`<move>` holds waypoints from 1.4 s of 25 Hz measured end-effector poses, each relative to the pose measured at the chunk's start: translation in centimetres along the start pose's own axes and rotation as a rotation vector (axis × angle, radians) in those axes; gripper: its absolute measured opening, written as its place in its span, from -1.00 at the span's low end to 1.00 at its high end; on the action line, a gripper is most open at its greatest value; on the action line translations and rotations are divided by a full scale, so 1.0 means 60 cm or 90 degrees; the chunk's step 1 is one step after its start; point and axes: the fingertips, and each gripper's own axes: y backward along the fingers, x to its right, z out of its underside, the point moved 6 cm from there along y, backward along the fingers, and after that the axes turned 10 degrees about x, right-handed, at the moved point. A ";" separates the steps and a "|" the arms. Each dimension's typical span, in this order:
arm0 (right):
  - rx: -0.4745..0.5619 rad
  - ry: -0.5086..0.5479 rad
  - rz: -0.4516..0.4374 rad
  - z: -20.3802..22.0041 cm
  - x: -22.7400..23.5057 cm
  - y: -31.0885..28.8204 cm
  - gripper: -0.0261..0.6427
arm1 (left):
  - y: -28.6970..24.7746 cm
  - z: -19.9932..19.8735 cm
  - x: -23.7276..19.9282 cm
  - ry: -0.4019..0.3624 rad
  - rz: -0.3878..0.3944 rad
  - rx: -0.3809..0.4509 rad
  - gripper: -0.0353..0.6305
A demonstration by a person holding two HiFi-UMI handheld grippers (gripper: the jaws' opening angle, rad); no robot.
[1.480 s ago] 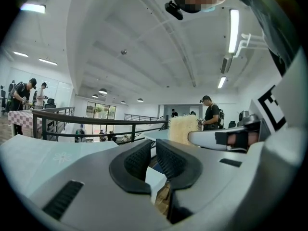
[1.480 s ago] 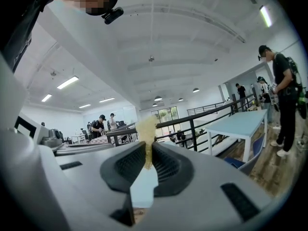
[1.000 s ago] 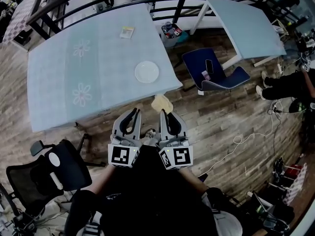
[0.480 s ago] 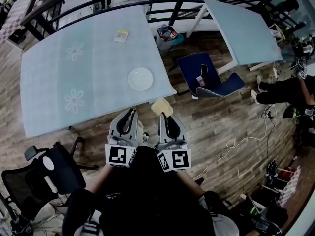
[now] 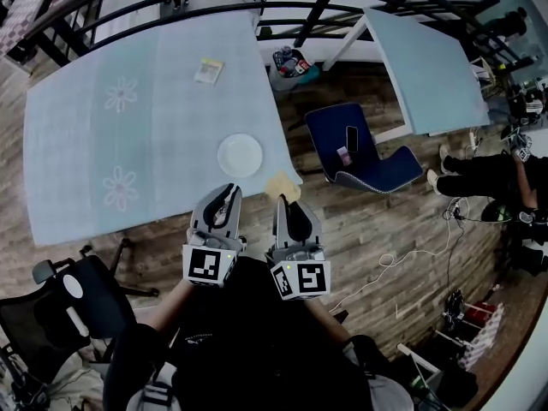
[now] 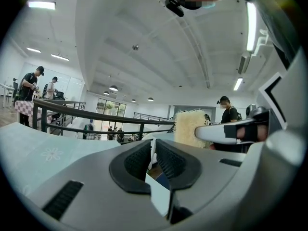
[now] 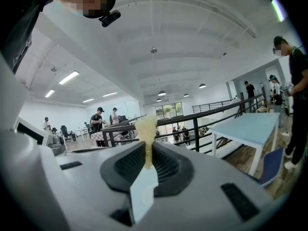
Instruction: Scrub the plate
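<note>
Only the head view shows the white plate, which lies near the table's edge. The left gripper is just short of the plate and the right gripper is off the plate's near right side. The right gripper view shows its jaws clamped on a thin yellow sponge, while the left gripper view shows jaws pressed together on nothing.
</note>
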 end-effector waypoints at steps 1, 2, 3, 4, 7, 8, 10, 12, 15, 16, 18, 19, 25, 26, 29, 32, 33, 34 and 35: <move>-0.003 0.001 -0.004 -0.001 0.000 -0.013 -0.78 | -0.008 -0.001 -0.008 0.000 -0.002 -0.002 -0.76; -0.005 0.002 -0.008 -0.003 -0.001 -0.026 -0.78 | -0.017 -0.003 -0.016 0.002 -0.004 -0.003 -0.76; -0.007 0.003 -0.011 -0.004 -0.001 -0.039 -0.78 | -0.026 -0.005 -0.025 0.004 -0.007 -0.003 -0.76; -0.008 0.005 -0.013 -0.004 0.000 -0.052 -0.78 | -0.034 -0.006 -0.034 0.005 -0.008 0.000 -0.76; -0.010 0.012 -0.016 -0.004 0.000 -0.084 -0.78 | -0.054 -0.009 -0.060 0.008 -0.016 0.006 -0.76; -0.011 0.013 -0.018 -0.005 -0.002 -0.094 -0.78 | -0.058 -0.008 -0.069 0.010 -0.018 0.009 -0.76; -0.012 0.015 -0.020 -0.005 -0.006 -0.111 -0.78 | -0.064 -0.009 -0.085 0.015 -0.023 0.011 -0.76; -0.016 0.008 -0.021 -0.002 -0.010 -0.127 -0.78 | -0.071 -0.013 -0.100 0.019 -0.026 0.008 -0.76; -0.025 0.001 -0.024 0.001 -0.014 -0.147 -0.78 | -0.080 -0.014 -0.115 0.018 -0.023 0.006 -0.76; -0.028 0.005 -0.027 0.001 -0.017 -0.152 -0.78 | -0.081 -0.014 -0.119 0.016 -0.020 0.007 -0.76; -0.030 0.012 -0.034 0.003 -0.023 -0.162 -0.78 | -0.083 -0.016 -0.125 0.010 -0.015 0.013 -0.76; -0.031 0.015 -0.038 0.005 -0.026 -0.167 -0.78 | -0.084 -0.018 -0.129 0.007 -0.013 0.019 -0.76; -0.057 0.020 -0.050 0.023 -0.032 -0.195 -0.78 | -0.083 -0.020 -0.145 0.000 -0.019 0.025 -0.76; -0.065 0.021 -0.049 0.027 -0.031 -0.200 -0.78 | -0.083 -0.021 -0.147 -0.003 -0.019 0.023 -0.76; -0.087 0.021 -0.049 0.045 -0.026 -0.217 -0.78 | -0.081 -0.020 -0.156 -0.018 -0.020 0.016 -0.77; -0.115 0.020 -0.053 0.072 -0.015 -0.237 -0.78 | -0.082 -0.014 -0.162 -0.019 -0.022 0.017 -0.78; -0.125 0.021 -0.057 0.082 -0.012 -0.243 -0.78 | -0.082 -0.013 -0.162 -0.016 -0.020 0.020 -0.78; -0.134 0.021 -0.060 0.091 -0.008 -0.249 -0.78 | -0.082 -0.012 -0.162 -0.013 -0.019 0.024 -0.78; -0.143 0.021 -0.063 0.099 -0.005 -0.253 -0.78 | -0.082 -0.011 -0.161 -0.011 -0.020 0.027 -0.78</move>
